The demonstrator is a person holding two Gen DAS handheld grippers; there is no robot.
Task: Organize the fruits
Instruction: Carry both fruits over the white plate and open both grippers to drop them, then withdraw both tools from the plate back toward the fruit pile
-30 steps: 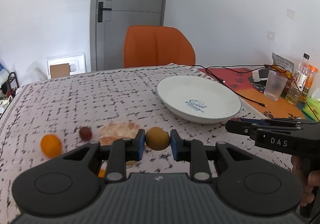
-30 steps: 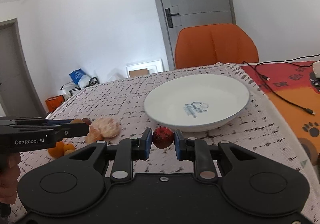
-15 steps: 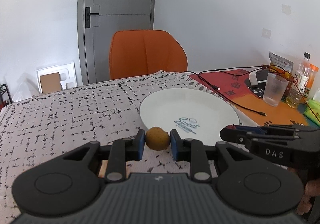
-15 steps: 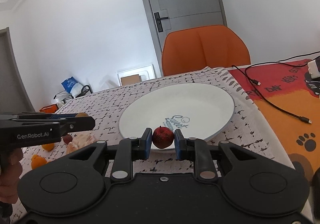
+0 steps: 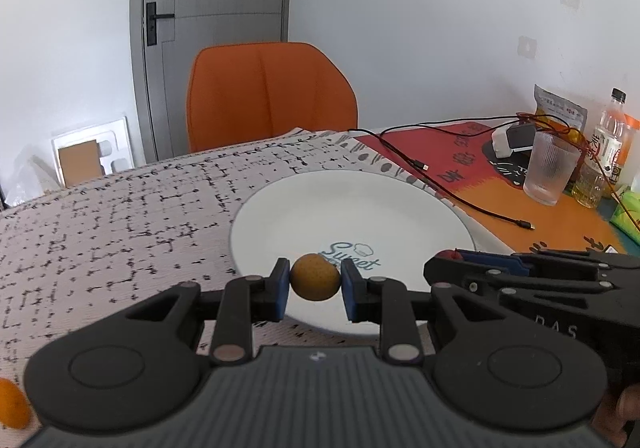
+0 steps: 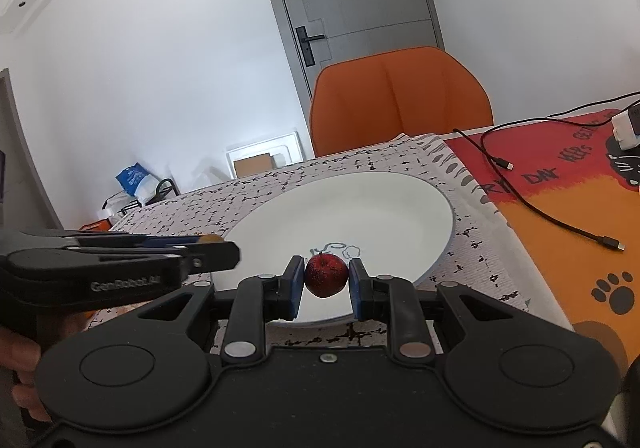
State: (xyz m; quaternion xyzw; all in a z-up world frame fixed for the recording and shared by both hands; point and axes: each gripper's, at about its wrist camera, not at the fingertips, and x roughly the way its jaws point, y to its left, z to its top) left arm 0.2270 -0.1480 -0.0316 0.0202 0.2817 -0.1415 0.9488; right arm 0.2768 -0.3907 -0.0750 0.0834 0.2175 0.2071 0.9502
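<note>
A brown fruit sits pinched between the pads of the left tool, nearly closed on it. A red fruit is clamped likewise in the right tool. Both hang over the near rim of the plate, which lies ahead and below; the tools are side by side, equally near. Releasing should drop both onto it.
</note>
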